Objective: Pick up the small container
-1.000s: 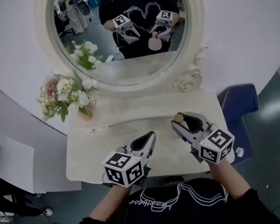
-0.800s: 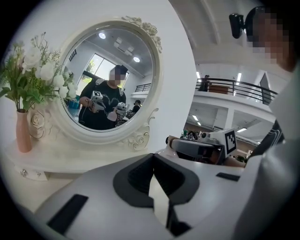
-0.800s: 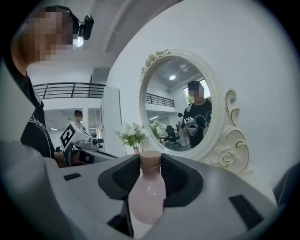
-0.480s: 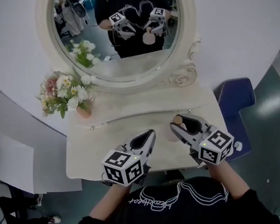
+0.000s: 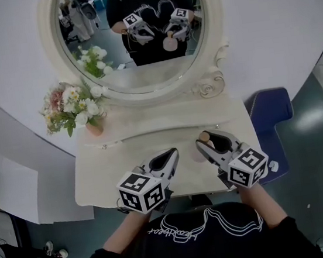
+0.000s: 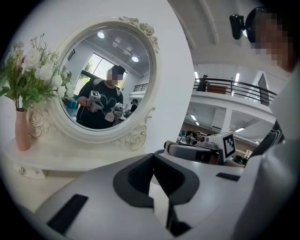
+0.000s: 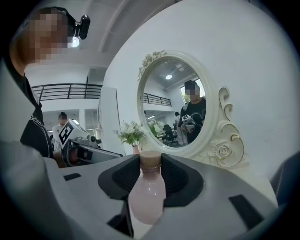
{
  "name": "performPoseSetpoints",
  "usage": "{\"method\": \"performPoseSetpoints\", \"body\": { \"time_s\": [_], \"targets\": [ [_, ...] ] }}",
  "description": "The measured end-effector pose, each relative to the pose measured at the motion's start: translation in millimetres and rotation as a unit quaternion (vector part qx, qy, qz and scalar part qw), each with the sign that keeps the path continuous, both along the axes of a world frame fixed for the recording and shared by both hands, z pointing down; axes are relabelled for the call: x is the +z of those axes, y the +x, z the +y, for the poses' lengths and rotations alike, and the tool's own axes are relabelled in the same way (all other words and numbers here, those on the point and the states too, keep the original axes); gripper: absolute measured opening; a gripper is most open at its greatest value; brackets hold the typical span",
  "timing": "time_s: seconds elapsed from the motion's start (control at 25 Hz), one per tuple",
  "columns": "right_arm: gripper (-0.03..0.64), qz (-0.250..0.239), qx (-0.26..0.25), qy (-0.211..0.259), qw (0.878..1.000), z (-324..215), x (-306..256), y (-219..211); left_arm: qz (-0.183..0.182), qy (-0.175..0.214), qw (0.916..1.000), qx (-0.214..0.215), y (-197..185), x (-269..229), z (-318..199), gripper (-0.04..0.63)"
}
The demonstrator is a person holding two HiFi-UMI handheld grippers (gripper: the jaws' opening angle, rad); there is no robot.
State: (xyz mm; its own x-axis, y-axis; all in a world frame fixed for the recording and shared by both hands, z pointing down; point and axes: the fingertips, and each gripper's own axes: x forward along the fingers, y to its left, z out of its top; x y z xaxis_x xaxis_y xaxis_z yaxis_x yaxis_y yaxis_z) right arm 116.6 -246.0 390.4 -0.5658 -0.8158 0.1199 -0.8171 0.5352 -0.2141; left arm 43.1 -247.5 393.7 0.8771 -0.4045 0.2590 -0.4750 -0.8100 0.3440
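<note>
The small container is a pale pink bottle (image 7: pixel 146 194) with a cork top, upright between the jaws in the right gripper view. My right gripper (image 7: pixel 150 161) is shut on its neck and body. In the head view the right gripper (image 5: pixel 208 141) hovers over the right part of the white vanity table (image 5: pixel 110 164), with the bottle's cork (image 5: pixel 205 137) showing at its tip. My left gripper (image 5: pixel 171 155) hangs beside it to the left, jaws together and nothing between them. In the left gripper view the left gripper (image 6: pixel 153 158) faces the mirror.
A round white-framed mirror (image 5: pixel 133 38) stands at the table's back and reflects the person and both grippers. A pink vase of flowers (image 5: pixel 75 109) sits at the back left. A blue chair (image 5: pixel 273 114) stands right of the table.
The head view has drifted a little, so the table and mirror sit slightly lower-left. Both grippers keep their places, and the right one still holds the bottle.
</note>
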Motion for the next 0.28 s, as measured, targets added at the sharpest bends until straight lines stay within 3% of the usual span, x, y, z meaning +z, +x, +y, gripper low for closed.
{"method": "performPoseSetpoints", "body": {
  "time_s": [0.28],
  "targets": [
    [0.143,0.0,-0.001,0.006,1.0,-1.7,-4.3,3.7,0.001,0.0,1.0,0.0,4.7,-0.2,-0.5,0.003]
  ]
}}
